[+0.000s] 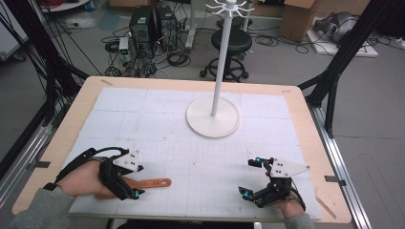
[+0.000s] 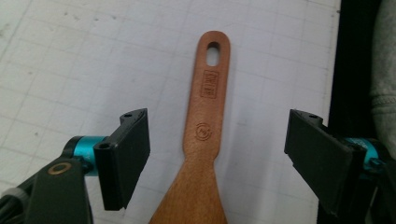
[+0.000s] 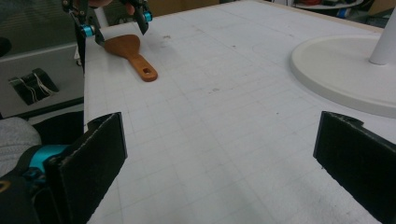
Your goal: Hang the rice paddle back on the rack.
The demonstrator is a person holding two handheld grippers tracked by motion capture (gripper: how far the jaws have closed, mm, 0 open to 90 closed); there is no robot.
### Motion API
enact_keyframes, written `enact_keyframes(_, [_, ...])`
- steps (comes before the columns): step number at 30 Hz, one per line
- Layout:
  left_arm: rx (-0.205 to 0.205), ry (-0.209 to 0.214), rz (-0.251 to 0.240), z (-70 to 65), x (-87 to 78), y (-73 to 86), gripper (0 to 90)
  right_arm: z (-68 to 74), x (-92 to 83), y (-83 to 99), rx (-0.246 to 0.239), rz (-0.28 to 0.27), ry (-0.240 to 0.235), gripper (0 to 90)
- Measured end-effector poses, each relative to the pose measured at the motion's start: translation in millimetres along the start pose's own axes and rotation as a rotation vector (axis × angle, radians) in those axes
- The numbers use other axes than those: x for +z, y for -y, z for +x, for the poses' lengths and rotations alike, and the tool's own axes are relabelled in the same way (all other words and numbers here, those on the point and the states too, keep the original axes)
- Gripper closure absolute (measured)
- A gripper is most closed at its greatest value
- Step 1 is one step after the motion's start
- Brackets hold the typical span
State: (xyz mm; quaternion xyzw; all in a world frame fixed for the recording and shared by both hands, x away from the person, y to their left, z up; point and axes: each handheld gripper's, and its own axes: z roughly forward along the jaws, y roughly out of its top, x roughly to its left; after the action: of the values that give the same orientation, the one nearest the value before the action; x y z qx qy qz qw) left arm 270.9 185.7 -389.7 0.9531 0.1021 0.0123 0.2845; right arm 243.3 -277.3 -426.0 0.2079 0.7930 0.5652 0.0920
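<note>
Wooden spatula (image 2: 203,140) flat on mat, handle pointing right; left gripper (image 2: 217,156) released, straddling it.

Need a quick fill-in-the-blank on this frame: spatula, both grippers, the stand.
1. The wooden spatula lies flat on the mat between the jaws of the ____ gripper.
2. Those jaws stand ____, with a gap on each side of the handle.
3. The hole in the spatula sits at the ____ end.
4. The white stand has a ____ base, and the right gripper holds nothing.

Missing words: left; open; handle; round
</note>
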Motion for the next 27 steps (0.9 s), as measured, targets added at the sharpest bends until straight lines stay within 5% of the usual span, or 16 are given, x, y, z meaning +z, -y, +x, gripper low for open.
enact_keyframes(11, [-0.005,0.044,0.112,9.8,16.5,-17.3,30.6,0.1,-0.6,0.3,-0.001,-0.001,-0.001,1.2])
enact_keyframes(27, [0.026,0.055,0.239,12.8,30.6,-15.5,46.0,-0.3,-0.6,0.5,0.005,0.004,-0.005,1.2])
